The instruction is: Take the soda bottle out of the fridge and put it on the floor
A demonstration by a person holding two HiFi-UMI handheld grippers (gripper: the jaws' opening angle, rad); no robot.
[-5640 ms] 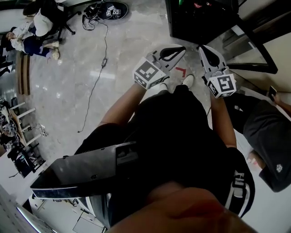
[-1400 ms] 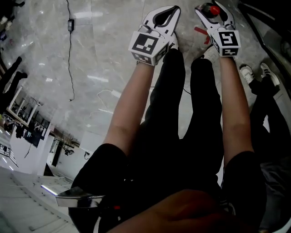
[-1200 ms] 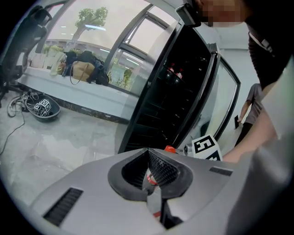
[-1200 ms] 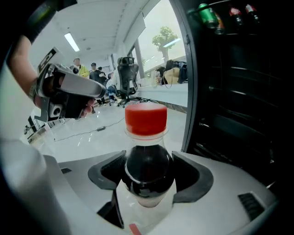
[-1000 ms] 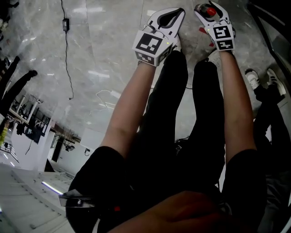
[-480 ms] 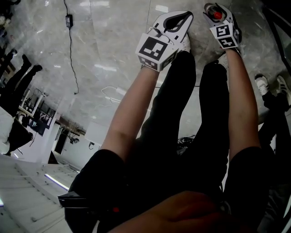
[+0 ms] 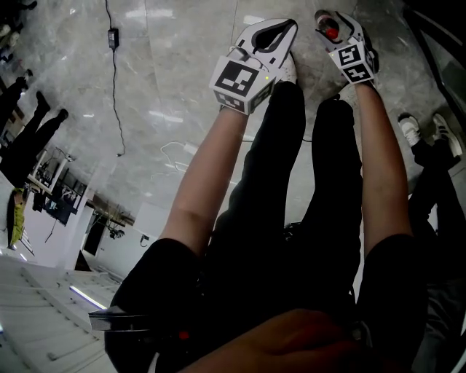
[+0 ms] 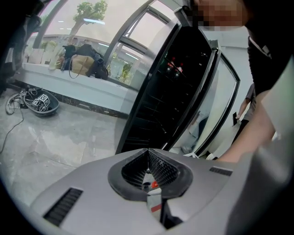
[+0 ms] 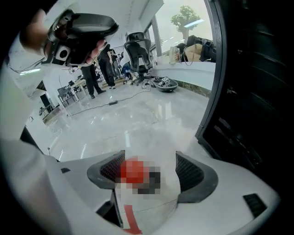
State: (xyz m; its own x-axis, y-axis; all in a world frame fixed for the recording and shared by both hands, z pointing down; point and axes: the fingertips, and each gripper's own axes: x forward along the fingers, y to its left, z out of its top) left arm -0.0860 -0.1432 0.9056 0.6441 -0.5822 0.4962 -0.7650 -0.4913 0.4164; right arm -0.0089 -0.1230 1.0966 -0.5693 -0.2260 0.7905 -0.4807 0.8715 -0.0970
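The soda bottle (image 7: 331, 31) shows its red cap (image 9: 135, 170) low over the pale marble floor (image 7: 182, 65), just ahead of my shoes. My right gripper (image 7: 335, 20) reaches down around it. In the right gripper view its jaws (image 9: 149, 160) stand apart: the cap lies by the left pad, and bare floor shows between it and the right pad. My left gripper (image 7: 289, 25) hangs beside it over my left leg, shut and empty, its pads meeting at the tip (image 8: 148, 150). The open black fridge (image 8: 174, 92) stands close in front.
The fridge's glass door (image 8: 225, 101) swings out to the right, and its dark body (image 9: 257, 92) sits on my right. A red tape mark (image 8: 156, 209) is on the floor. A cable (image 7: 113, 87) runs along the left, another person's shoes (image 7: 422, 127) are at right, and an office chair (image 9: 138, 48) stands far back.
5.6 s ago both grippers were raised before the fridge, with no bottle showing. Over the last 1.4 s they stay low by my feet, the red cap between the right jaws, drifting slightly.
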